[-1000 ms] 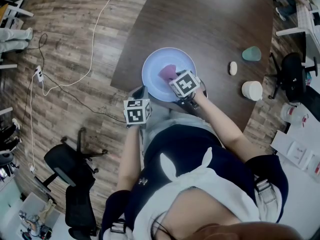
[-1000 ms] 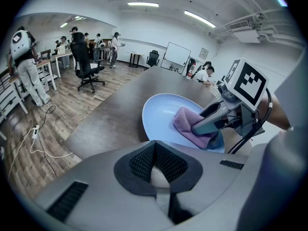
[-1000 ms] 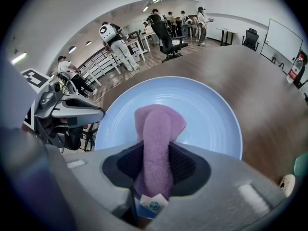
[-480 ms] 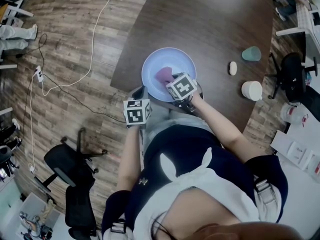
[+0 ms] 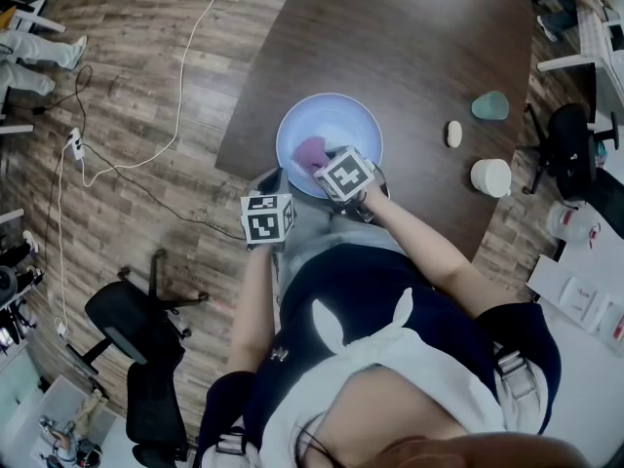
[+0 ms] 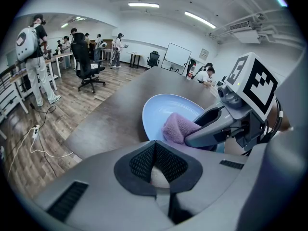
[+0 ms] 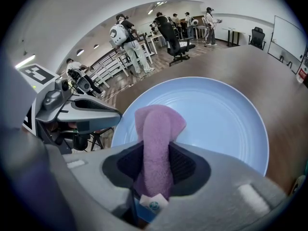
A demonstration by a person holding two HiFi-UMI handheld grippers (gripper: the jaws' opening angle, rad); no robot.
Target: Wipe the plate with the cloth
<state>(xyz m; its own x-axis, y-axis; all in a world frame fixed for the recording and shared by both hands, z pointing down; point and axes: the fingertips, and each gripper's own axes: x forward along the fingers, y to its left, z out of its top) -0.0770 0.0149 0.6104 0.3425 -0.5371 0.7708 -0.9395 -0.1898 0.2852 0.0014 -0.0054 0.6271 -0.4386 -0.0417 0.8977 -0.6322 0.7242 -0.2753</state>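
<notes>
A pale blue plate [image 5: 336, 125] lies on the dark wooden table [image 5: 409, 47], close to its near edge. My right gripper [image 5: 320, 160] is shut on a folded purple cloth [image 5: 311, 149] and presses it on the plate's near-left part. In the right gripper view the cloth [image 7: 156, 129] stands up between the jaws over the plate [image 7: 221, 114]. My left gripper [image 5: 277, 177] hovers just off the plate's near-left rim, shut with nothing in it. The left gripper view has the plate [image 6: 161, 112], the cloth [image 6: 178, 126] and the right gripper ahead of my left gripper [image 6: 155, 150].
To the right on the table are a teal cup [image 5: 490, 104], a small white object [image 5: 454, 133] and a white cup [image 5: 491, 175]. A black office chair [image 5: 136, 325] stands on the floor at the left, with a white cable [image 5: 185, 76]. People stand far off in the room.
My right gripper has dragged the cloth across the plate, leftward and nearer to me. The left gripper has stayed where it was.
</notes>
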